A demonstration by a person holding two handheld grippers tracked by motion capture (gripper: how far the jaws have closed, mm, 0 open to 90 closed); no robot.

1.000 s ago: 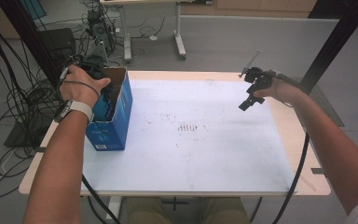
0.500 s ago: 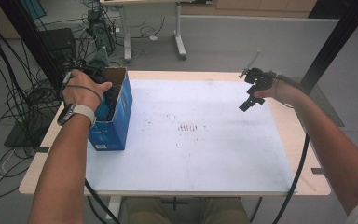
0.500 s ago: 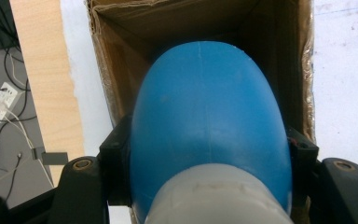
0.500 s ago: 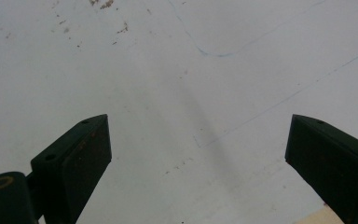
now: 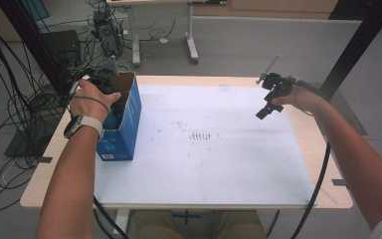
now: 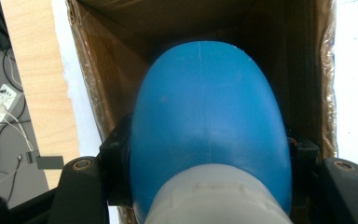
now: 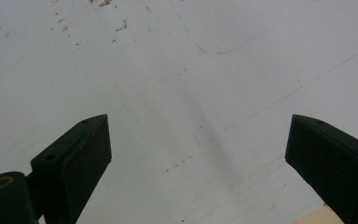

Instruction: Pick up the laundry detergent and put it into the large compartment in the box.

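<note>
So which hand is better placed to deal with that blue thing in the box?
Left. The left gripper already clamps the blue object inside the cardboard box; the right gripper hangs open over the white mat.

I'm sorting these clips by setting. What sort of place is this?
Probably a lab or workshop: a wooden table under a white sheet, bundles of black cables on a grey floor, and desk frames behind.
</note>
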